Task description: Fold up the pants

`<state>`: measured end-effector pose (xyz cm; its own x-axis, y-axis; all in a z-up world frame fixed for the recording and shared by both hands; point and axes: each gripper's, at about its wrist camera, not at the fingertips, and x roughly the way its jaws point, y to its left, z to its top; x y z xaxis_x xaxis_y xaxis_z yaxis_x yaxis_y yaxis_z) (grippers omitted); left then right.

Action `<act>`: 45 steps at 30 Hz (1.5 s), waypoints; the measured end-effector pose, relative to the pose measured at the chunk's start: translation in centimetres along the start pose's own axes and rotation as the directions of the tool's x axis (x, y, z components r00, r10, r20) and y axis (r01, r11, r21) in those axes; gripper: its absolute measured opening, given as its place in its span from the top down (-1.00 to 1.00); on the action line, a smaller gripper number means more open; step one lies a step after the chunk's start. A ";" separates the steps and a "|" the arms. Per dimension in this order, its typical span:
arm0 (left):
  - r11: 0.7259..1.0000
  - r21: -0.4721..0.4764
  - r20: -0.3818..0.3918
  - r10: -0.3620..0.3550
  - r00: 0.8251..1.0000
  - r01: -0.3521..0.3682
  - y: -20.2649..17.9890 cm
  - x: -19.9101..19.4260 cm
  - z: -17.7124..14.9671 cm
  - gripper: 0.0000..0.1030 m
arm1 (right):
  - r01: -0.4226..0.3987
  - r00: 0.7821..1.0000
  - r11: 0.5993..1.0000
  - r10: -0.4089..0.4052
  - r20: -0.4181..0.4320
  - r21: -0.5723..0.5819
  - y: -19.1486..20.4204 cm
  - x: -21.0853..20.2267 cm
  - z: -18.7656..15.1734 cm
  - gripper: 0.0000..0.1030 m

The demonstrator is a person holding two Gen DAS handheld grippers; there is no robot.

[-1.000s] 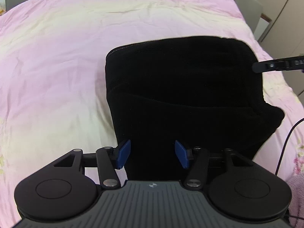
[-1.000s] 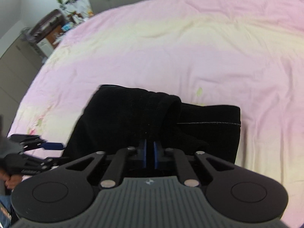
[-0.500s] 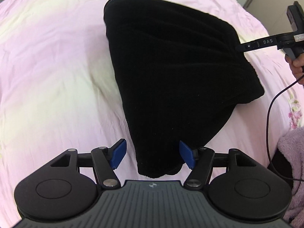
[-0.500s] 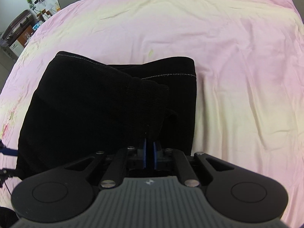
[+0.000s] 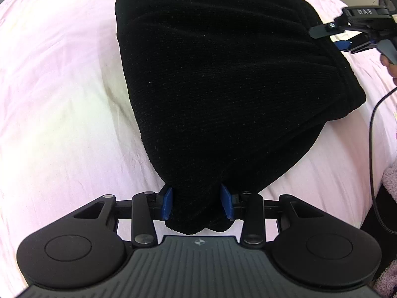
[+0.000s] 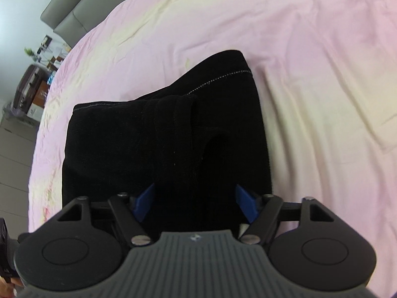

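Observation:
The black pants (image 5: 223, 87) lie folded in a thick bundle on the pink bedsheet (image 5: 62, 99). My left gripper (image 5: 197, 202) has its blue pads closed against the near corner of the bundle, which bulges between them. My right gripper (image 6: 196, 202) is open, its blue pads spread wide over the near edge of the pants (image 6: 161, 149), holding nothing. The right gripper also shows in the left wrist view (image 5: 347, 34), at the far right edge of the bundle. A stitched hem (image 6: 223, 75) shows at the far end.
The bed's edge runs along the right of the left wrist view, with a black cable (image 5: 374, 129) and a fuzzy purple cloth (image 5: 389, 186) there. A grey headboard (image 6: 72, 7) and a bedside stand (image 6: 32, 87) lie beyond the bed.
My right gripper has opened and let go of the pants. My left gripper has closed on the near corner of the bundle. The top fold now lies flat.

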<state>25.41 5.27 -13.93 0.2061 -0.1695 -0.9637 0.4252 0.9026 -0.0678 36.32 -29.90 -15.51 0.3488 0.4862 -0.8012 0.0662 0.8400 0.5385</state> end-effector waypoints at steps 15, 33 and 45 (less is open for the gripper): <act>1.000 -0.017 -0.026 0.022 0.999 -0.022 -0.3 0.0 1.7 -0.02 | -0.009 0.998 0.992 0.017 0.068 -0.126 5.3 -3.3 -0.2 0.50; 0.968 -0.246 0.291 0.126 0.948 -0.053 2.7 -4.0 11.2 0.26 | 0.167 0.979 0.975 -0.145 0.143 -0.150 4.8 -8.3 5.9 0.57; 0.966 -0.230 0.167 0.158 0.973 -0.117 2.5 3.3 13.2 0.39 | 0.273 0.962 0.944 -0.267 0.054 -0.186 0.0 -1.3 6.2 0.41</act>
<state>38.79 1.73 -13.90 0.4148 -0.0885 -0.9056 0.1837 0.9829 -0.0119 41.63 -32.07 -12.85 0.3681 0.2302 -0.9009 -0.0159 0.9703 0.2415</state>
